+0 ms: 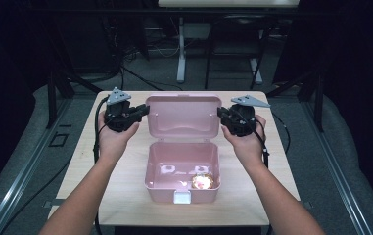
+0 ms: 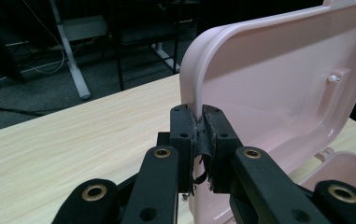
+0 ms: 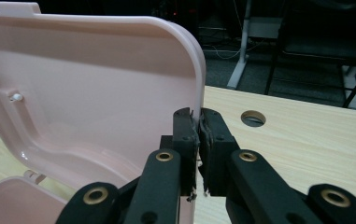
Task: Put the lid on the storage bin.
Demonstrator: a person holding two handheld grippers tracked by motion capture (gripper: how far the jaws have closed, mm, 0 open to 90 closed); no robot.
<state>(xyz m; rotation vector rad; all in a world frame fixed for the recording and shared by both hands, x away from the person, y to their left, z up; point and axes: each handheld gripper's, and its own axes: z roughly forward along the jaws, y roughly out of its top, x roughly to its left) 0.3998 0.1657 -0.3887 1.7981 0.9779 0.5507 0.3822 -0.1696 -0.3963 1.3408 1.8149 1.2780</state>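
The box (image 1: 181, 171) sits near the table's (image 1: 125, 196) front edge, at 6 o'clock from the table's centre, its lid (image 1: 183, 116) standing open and upright behind it at 12 o'clock. A small shiny round thing (image 1: 202, 181) lies inside the box, toward its 4 o'clock corner.

The left gripper (image 1: 142, 110) holds the lid's left edge, at 9 o'clock of the lid; the right gripper (image 1: 221, 113) holds its right edge, at 3 o'clock. In the left gripper view the 2 jaws of the left gripper (image 2: 200, 122) are clamped on the lid's (image 2: 278, 93) thin rim. In the right gripper view the right gripper (image 3: 198, 122) also pinches the lid (image 3: 91, 93) rim; its jaws look together on the edge, though a slim gap may show by 1 pad.

The step in hand looks like working the lid with both grippers, either finishing the opening or starting to close it; which of the 2 I cannot tell.

The next move, if closing, calls for swinging both hands together toward 6 o'clock and down, keeping them level so the lid does not twist on its hinge, then letting go before the jaws get trapped between lid and box rim. If opening is done, both jaws need only part and draw off sideways
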